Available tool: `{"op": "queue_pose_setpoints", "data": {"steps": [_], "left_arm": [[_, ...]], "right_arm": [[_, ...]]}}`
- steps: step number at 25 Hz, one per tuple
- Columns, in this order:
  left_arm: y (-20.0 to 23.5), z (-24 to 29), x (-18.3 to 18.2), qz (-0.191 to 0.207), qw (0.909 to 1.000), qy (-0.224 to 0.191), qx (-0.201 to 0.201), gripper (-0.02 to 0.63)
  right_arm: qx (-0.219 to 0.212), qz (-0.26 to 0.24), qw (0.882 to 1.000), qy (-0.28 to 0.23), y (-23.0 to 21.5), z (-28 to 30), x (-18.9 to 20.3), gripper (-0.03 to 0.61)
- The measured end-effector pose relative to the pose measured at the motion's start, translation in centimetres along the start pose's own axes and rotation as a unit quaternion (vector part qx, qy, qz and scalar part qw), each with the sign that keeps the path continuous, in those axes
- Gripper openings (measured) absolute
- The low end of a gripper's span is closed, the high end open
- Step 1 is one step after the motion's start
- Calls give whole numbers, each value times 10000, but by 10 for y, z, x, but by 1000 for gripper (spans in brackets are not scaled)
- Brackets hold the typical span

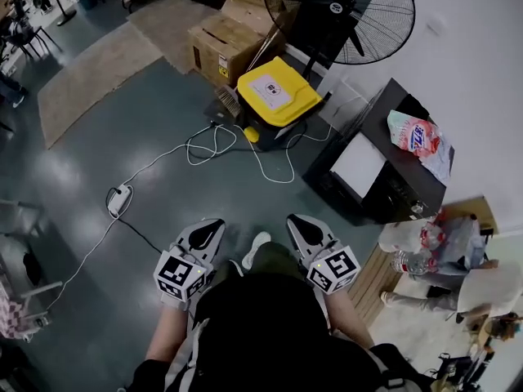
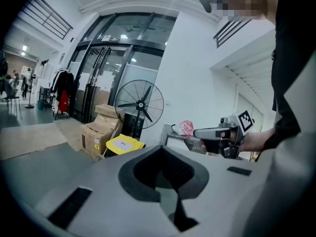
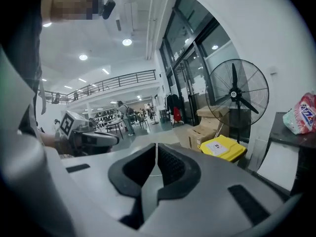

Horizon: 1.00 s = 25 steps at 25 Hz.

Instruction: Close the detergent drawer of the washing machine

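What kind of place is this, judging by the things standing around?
Probably a large workshop or warehouse-like hall, not a home: a big black pedestal fan, brown cardboard boxes on the bare grey floor, and a railed upper gallery.

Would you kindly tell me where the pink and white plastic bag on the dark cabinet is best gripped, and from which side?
Probably at its crumpled upper edge, pinched from above on the side facing the open floor. The pink and white plastic bag lies soft and slumped on the dark cabinet, offering no rigid handle, and the white wall stands close behind it.
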<state>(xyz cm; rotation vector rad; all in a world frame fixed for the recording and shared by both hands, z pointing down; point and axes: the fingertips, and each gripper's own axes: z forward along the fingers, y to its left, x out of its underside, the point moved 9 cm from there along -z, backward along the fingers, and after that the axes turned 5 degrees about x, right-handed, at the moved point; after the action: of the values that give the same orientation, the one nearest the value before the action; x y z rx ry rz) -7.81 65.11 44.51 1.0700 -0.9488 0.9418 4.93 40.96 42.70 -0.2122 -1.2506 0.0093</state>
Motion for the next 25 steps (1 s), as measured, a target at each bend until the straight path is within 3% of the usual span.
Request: {"op": "queue_pose_setpoints", "data": {"steps": [10, 19, 25], "left_arm": [[87, 100, -38, -86, 9992, 390, 72, 11], [131, 250, -75, 134, 9921, 815, 948, 11], [118, 342, -92, 351, 9746, 1220, 1844, 11]], "right_arm": [[44, 101, 9997, 207, -85, 86, -22, 25], [570, 556, 9967, 165, -196, 118, -33, 25], [1417, 927, 9855, 75, -253, 92, -30, 25]]}}
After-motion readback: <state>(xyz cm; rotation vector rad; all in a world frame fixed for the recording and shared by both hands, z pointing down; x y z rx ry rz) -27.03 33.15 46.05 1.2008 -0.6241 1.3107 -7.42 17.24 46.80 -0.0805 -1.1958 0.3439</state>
